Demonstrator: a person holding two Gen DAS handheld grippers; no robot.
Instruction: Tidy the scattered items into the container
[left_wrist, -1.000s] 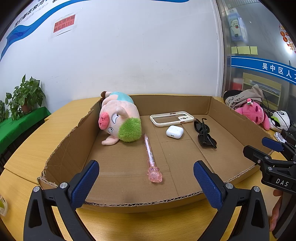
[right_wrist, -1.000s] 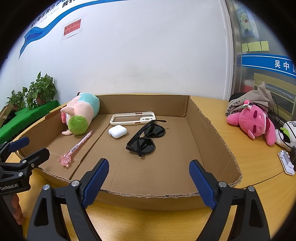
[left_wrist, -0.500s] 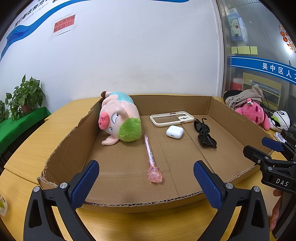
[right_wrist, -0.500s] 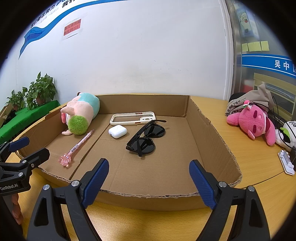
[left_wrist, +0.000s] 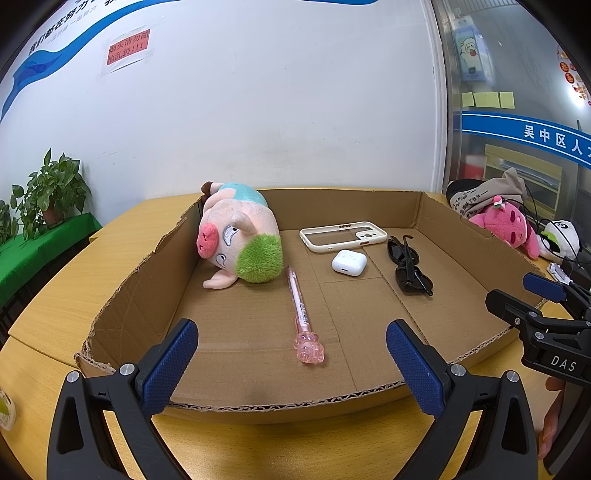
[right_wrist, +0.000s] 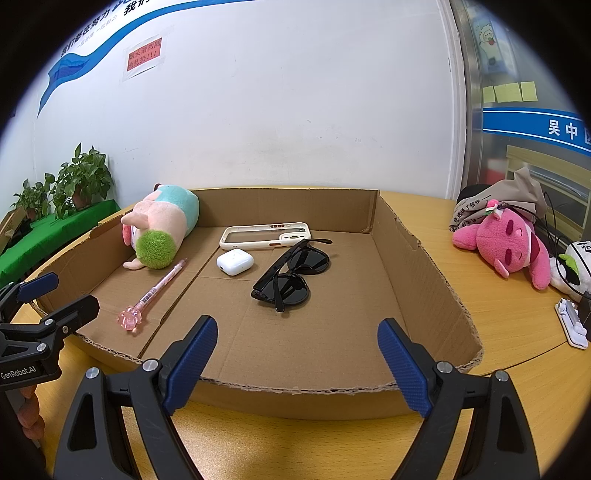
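A shallow cardboard box lies on the wooden table. Inside lie a pink plush pig, a pink pen, a white earbud case, a cream phone case and black sunglasses. My left gripper is open and empty at the box's near edge. My right gripper is open and empty at the near edge further right. Each gripper also shows in the other's view, the right one and the left one.
A pink plush toy, a grey bag and a black-and-white plush lie on the table right of the box. A white small object lies near the right table edge. Potted plants stand at the far left.
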